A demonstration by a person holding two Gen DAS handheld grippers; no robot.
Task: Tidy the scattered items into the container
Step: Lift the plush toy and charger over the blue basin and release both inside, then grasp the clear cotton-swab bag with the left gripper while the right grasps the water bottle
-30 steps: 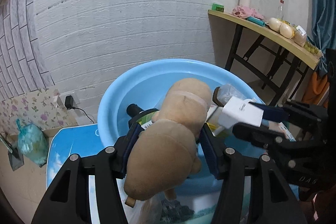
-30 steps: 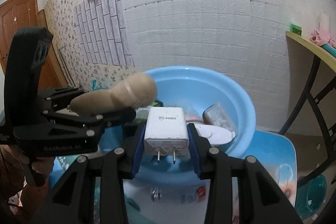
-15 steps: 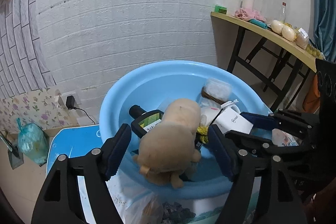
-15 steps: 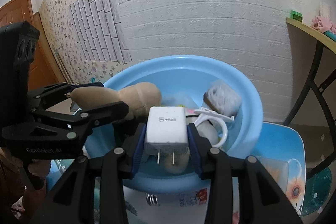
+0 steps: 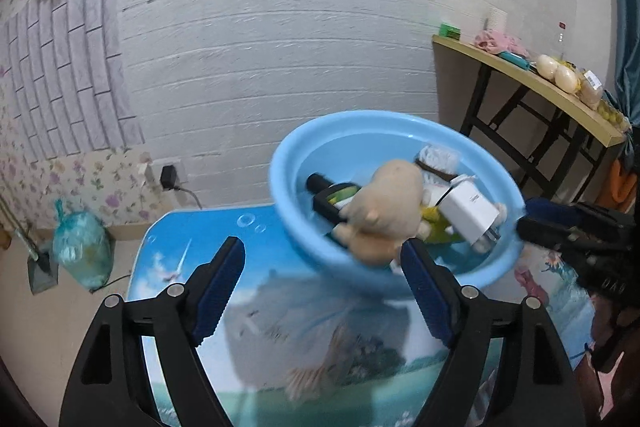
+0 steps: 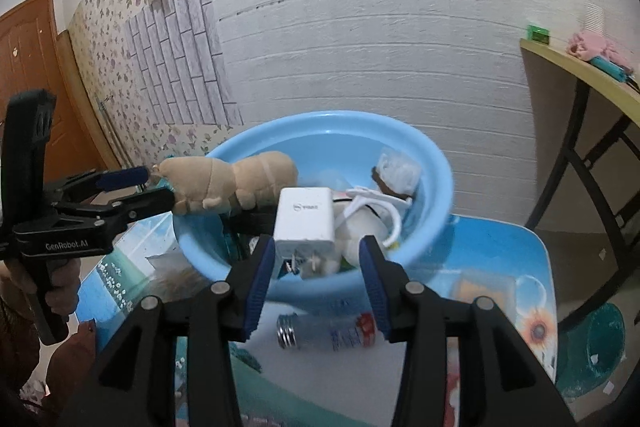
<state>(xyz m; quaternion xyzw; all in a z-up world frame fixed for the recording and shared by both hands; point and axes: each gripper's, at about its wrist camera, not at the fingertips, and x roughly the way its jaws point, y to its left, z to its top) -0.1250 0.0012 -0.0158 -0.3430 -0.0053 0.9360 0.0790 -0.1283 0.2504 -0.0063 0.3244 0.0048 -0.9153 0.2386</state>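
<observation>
Blue-padded and black, spreading wider at the left tongs, released and gripping nothing. Just beyond those tips, showing the tan stuffed plush toy lying free over the near rim of the round light-blue plastic basin, partly covering a dark bottle with a green label inside. Sitting under that basin, the blue picture-printed surface. Further right, showing the white square plug charger inside the basin, prongs facing the camera. Opening as well at the right tongs: released, with the charger just beyond the tips, close to one pad and apart from the other. Lying on the surface below those tongs, on its side, a clear plastic bottle with a red label, threaded neck pointing left.
</observation>
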